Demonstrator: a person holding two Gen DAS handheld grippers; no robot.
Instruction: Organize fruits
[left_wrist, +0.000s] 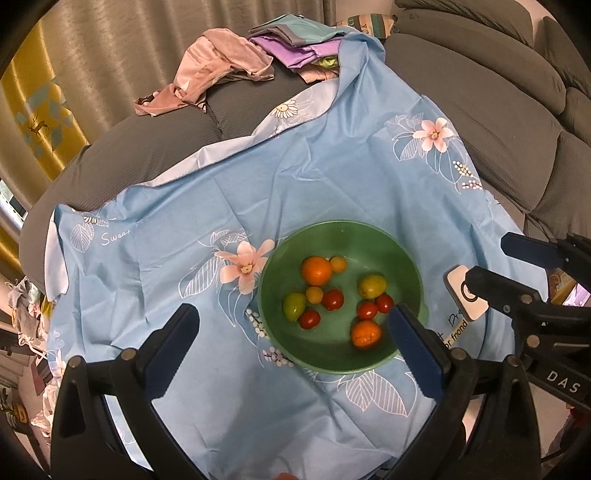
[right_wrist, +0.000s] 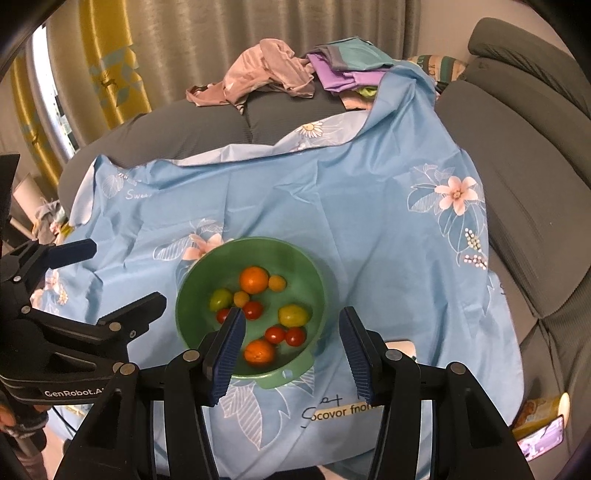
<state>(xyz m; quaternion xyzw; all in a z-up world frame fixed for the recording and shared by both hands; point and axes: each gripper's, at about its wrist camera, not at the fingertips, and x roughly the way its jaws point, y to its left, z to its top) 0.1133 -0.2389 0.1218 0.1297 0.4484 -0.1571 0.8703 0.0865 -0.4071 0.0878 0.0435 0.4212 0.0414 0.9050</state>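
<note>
A green bowl (left_wrist: 410, 273) (right_wrist: 317, 280) sits on a blue flowered cloth (left_wrist: 314, 177) (right_wrist: 332, 206). It holds two oranges (left_wrist: 316, 270) (right_wrist: 253, 279), several red tomatoes (left_wrist: 332, 299) (right_wrist: 253, 310), two green-yellow fruits (left_wrist: 372, 285) (right_wrist: 293, 314) and two small yellow fruits (left_wrist: 338, 264) (right_wrist: 277, 283). My left gripper (left_wrist: 291, 328) is open and empty above the bowl's near left rim. My right gripper (right_wrist: 291, 332) is open and empty over the bowl's near side; it also shows in the left wrist view (left_wrist: 509, 262).
The cloth covers a grey sofa (left_wrist: 498, 122) (right_wrist: 517, 155). A heap of pink and purple clothes (left_wrist: 258, 59) (right_wrist: 295, 70) lies at the far end. A white tagged block (left_wrist: 466, 293) lies right of the bowl. Curtains (right_wrist: 129, 55) hang behind.
</note>
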